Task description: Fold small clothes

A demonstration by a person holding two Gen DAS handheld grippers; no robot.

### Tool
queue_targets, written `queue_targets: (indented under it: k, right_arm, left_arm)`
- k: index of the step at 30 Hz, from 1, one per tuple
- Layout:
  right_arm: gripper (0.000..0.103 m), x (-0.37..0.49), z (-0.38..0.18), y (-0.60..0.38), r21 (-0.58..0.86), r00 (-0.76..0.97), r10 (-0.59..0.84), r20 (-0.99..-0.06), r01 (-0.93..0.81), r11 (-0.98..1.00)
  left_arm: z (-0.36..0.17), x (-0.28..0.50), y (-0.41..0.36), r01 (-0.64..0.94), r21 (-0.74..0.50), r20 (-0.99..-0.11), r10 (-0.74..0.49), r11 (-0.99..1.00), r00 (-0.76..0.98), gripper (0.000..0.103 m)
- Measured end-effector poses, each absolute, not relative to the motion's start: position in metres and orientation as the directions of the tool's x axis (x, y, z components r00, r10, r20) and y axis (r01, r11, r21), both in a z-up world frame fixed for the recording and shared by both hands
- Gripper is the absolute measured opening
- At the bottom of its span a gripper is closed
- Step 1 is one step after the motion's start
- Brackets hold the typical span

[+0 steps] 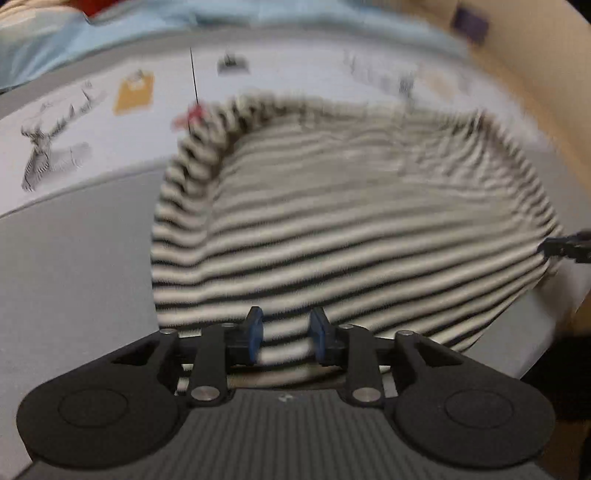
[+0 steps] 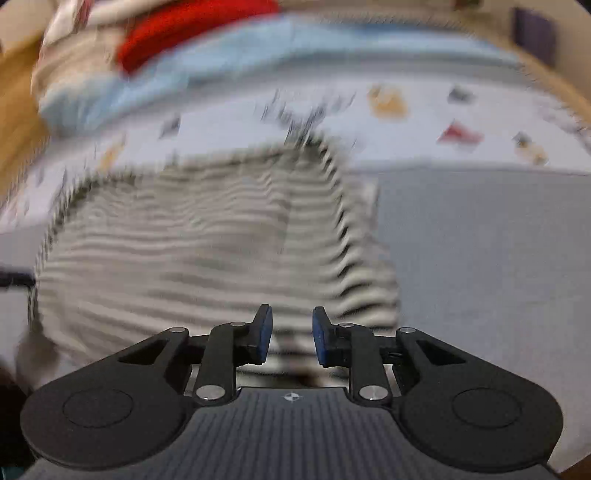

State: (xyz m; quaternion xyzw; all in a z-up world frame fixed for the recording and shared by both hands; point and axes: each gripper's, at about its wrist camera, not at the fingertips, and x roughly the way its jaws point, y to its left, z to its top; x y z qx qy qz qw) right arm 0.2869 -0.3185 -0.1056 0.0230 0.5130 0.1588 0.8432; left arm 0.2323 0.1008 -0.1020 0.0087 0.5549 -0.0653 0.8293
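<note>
A striped top (image 1: 351, 229) lies flat on a grey bed sheet (image 1: 74, 266), stripes running nine to three o'clock, printed bedding (image 1: 92, 122) at twelve. The left gripper (image 1: 286, 334) and right gripper (image 2: 291, 336) hover above it, jaws partly parted, holding nothing.

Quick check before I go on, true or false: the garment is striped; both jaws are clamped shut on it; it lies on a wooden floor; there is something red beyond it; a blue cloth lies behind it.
1. The garment is striped. True.
2. Both jaws are clamped shut on it. False: the left gripper and right gripper both show a gap, pads off the cloth.
3. It lies on a wooden floor. False: it lies on a grey and printed sheet.
4. Something red lies beyond it. True: red cloth.
5. A blue cloth lies behind it. True.
</note>
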Motion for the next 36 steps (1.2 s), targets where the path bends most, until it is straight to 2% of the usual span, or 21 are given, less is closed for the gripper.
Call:
queue_targets:
  k: [1, 2, 3, 7, 12, 18, 20, 22, 23, 25, 28, 30, 32, 34, 36]
  right_arm:
    - [0.025, 0.289, -0.120, -0.316, 0.157, 0.356, 0.242, -0.903, -0.251, 0.955]
    - [0.025, 0.289, -0.130, -0.313, 0.123, 0.318, 0.206, -0.925, -0.261, 0.958]
    - [0.025, 0.291, -0.131, -0.312, 0.113, 0.317, 0.199, -0.927, -0.272, 0.956]
    - [0.025, 0.298, -0.118, -0.318, 0.161, 0.355, 0.227, -0.907, -0.206, 0.965]
    - [0.027, 0.298, -0.087, -0.308, 0.228, 0.507, 0.334, -0.795, -0.261, 0.938]
    - [0.028, 0.311, -0.082, -0.268, 0.268, 0.520, 0.431, -0.737, -0.361, 0.893]
    - [0.028, 0.315, -0.091, -0.251, 0.245, 0.488, 0.423, -0.764, -0.388, 0.889]
    - [0.028, 0.320, -0.109, -0.235, 0.184, 0.426, 0.357, -0.831, -0.395, 0.900]
    - [0.028, 0.323, -0.122, -0.230, 0.142, 0.381, 0.302, -0.874, -0.395, 0.908]
    - [0.028, 0.328, -0.130, -0.226, 0.109, 0.348, 0.261, -0.900, -0.400, 0.910]
    - [0.028, 0.334, -0.113, -0.232, 0.168, 0.399, 0.321, -0.859, -0.372, 0.913]
    - [0.028, 0.341, -0.107, -0.239, 0.196, 0.435, 0.341, -0.833, -0.345, 0.918]
    - [0.028, 0.347, -0.115, -0.246, 0.164, 0.437, 0.283, -0.854, -0.289, 0.943]
    - [0.028, 0.354, -0.127, -0.256, 0.134, 0.406, 0.220, -0.887, -0.230, 0.964]
    - [0.028, 0.358, -0.127, -0.267, 0.167, 0.419, 0.224, -0.880, -0.170, 0.971]
  left_arm:
    - [-0.113, 0.235, 0.099, 0.113, -0.025, -0.944, -0.061, 0.993, 0.324, 0.044]
    - [-0.118, 0.237, 0.101, 0.099, -0.015, -0.953, -0.045, 0.995, 0.300, 0.050]
    - [-0.118, 0.239, 0.104, 0.068, -0.026, -0.954, -0.045, 0.997, 0.295, 0.052]
    - [-0.094, 0.241, 0.117, -0.038, -0.128, -0.915, -0.103, 0.991, 0.390, 0.050]
    - [-0.066, 0.242, 0.097, 0.026, -0.212, -0.818, -0.192, 0.977, 0.543, 0.050]
    - [-0.072, 0.273, 0.048, 0.149, -0.182, -0.803, -0.235, 0.972, 0.547, 0.049]
    - [-0.085, 0.287, 0.035, 0.155, -0.129, -0.842, -0.190, 0.979, 0.504, 0.046]
    - [-0.112, 0.298, 0.035, 0.122, -0.039, -0.906, -0.087, 0.992, 0.415, 0.042]
    - [-0.123, 0.303, 0.036, 0.096, -0.009, -0.925, -0.045, 0.995, 0.377, 0.035]
    - [-0.118, 0.310, 0.043, 0.042, -0.040, -0.917, -0.053, 0.998, 0.395, 0.035]
    - [-0.103, 0.316, 0.056, -0.015, -0.103, -0.867, -0.082, 0.995, 0.492, 0.035]
    - [-0.108, 0.323, 0.064, -0.050, -0.086, -0.872, -0.051, 0.995, 0.487, 0.034]
    - [-0.128, 0.332, 0.071, -0.083, -0.068, -0.914, -0.029, 0.994, 0.404, 0.033]
    - [-0.126, 0.336, 0.073, -0.105, -0.088, -0.903, -0.035, 0.990, 0.428, 0.033]
    - [-0.116, 0.336, 0.080, -0.136, -0.122, -0.872, -0.041, 0.983, 0.488, 0.033]
